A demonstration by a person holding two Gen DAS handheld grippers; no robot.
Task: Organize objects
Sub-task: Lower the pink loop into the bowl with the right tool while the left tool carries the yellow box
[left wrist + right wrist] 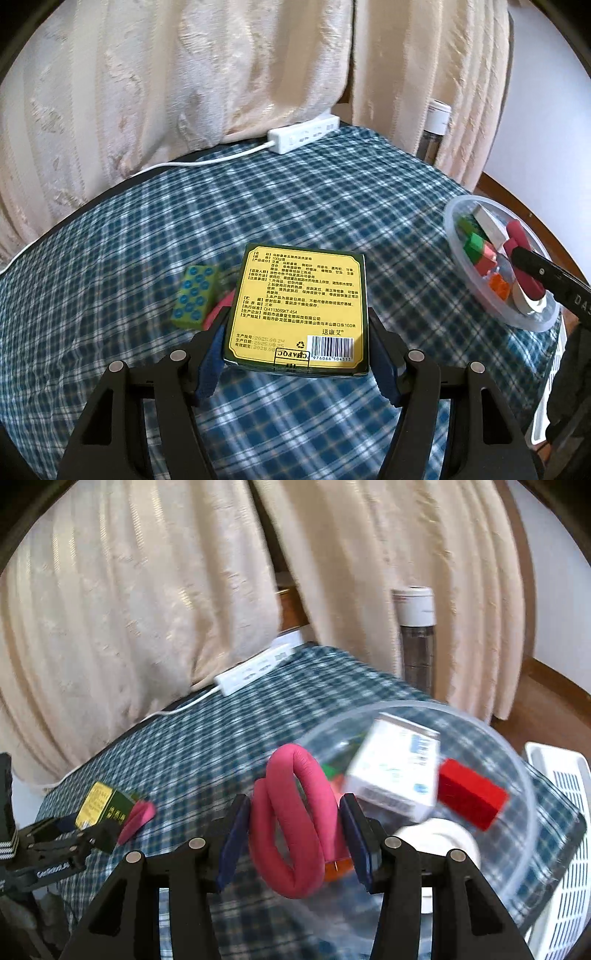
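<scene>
The left gripper [299,354] is clamped on a flat green box with a yellow printed back label [301,306], its blue-padded fingers [209,363] pressing the box's two side edges and holding it above the blue-and-white plaid tablecloth [314,192]. Just behind the box on the cloth lies a lime-green toy brick with blue studs [194,297], and a bit of a pink foam piece [218,312] shows between brick and box.

The right gripper [295,834] holds a looped pink foam tube [295,812] between its pads, at the near rim of a round clear plastic bowl [517,775] that sits toward the right edge of the table. Inside the bowl are a white printed carton [397,764], a red block [471,797], a white rounded item [450,836] and several small bricks (green, red and orange in the left wrist view) [480,254].

At the back of the table a white power strip [303,133] with its cable rests against cream patterned curtains [184,92]. A white-capped bottle [415,627] stands behind the table, and a white slotted plastic basket [561,830] sits just beyond the table's right edge
</scene>
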